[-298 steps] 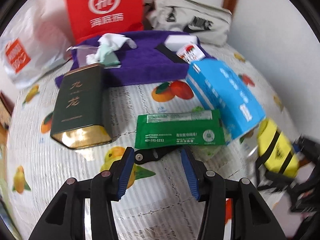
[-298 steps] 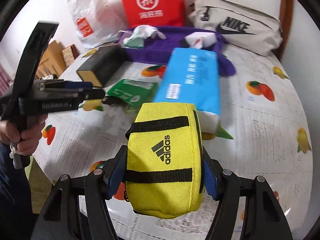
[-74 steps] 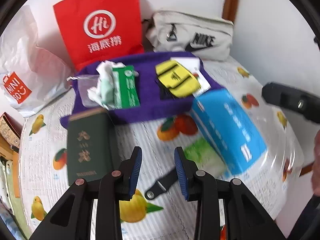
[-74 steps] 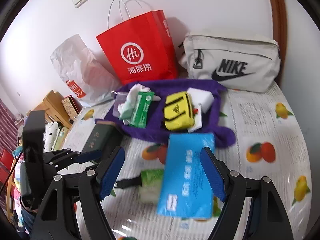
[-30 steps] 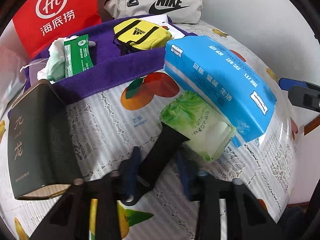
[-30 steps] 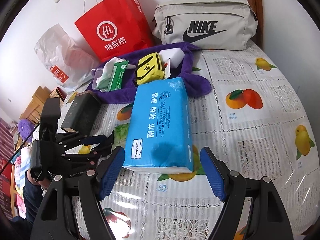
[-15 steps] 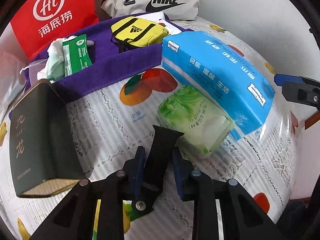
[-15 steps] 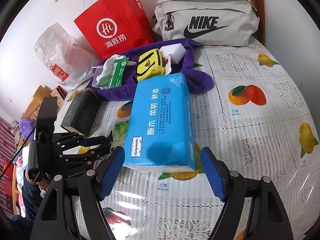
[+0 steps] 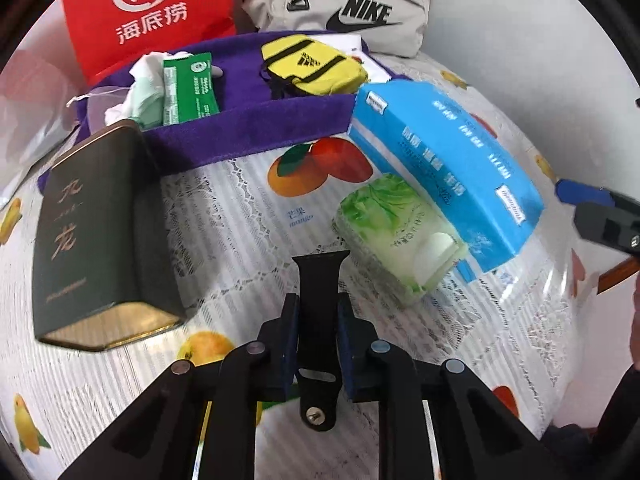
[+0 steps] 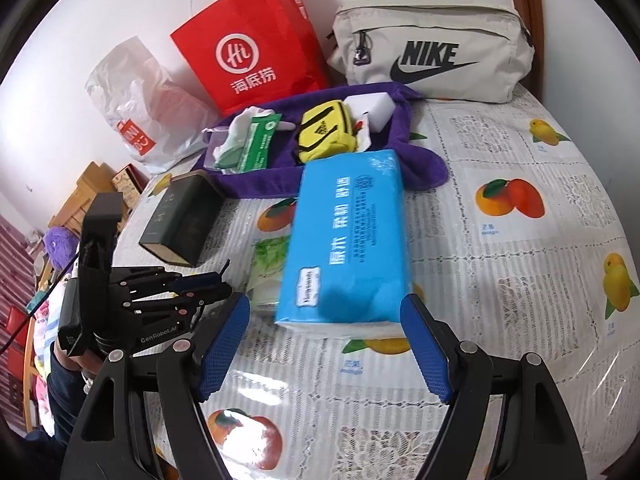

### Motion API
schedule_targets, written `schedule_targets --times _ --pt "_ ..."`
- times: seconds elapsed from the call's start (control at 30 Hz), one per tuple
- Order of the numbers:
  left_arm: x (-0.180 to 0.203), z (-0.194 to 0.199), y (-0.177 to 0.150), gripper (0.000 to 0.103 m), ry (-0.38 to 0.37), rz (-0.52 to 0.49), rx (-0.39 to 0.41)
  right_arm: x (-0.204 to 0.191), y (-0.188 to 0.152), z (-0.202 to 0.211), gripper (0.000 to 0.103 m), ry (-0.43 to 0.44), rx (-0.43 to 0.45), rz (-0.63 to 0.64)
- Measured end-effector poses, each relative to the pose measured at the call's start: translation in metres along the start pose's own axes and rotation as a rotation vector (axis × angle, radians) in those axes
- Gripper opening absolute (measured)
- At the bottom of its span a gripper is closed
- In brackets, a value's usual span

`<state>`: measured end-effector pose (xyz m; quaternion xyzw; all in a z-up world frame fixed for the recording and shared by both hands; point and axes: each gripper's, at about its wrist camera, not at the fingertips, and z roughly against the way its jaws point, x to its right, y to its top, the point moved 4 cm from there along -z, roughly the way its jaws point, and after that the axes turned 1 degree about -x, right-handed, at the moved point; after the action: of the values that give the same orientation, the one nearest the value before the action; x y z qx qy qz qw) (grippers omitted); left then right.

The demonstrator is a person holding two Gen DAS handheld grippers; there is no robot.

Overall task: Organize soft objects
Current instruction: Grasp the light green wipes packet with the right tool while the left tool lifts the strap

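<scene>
Black strap (image 9: pixel 319 292) clamped in left hand-held gripper (image 9: pixel 318 326); right hand-held gripper (image 10: pixel 324 344) spread apart; yellow pouch (image 9: pixel 314 65) on purple towel (image 9: pixel 248 120).

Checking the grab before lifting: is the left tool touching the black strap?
Touching. The left wrist view shows the left tool with both pads pressed against the black strap.

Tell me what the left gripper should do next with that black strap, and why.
Probably lift the black watch strap and carry it toward the purple towel. The left gripper is shut on it, and the yellow Adidas pouch and green packet already lie there.
</scene>
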<state>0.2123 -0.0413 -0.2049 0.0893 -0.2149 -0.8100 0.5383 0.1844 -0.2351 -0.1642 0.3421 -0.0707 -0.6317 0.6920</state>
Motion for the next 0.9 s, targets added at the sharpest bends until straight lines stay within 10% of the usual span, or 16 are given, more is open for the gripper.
schedule_targets --times 0.4,0.9 --pt "-0.012 0.033 -0.031 0.017 0.039 0.072 0.037 -0.068 -0.017 -0.016 0.076 0.021 0.003 0.208" --pt "-0.042 0.038 -0.053 0.008 0.017 0.157 0.048 -0.113 -0.031 -0.086 0.035 -0.174 -0.086 0.475"
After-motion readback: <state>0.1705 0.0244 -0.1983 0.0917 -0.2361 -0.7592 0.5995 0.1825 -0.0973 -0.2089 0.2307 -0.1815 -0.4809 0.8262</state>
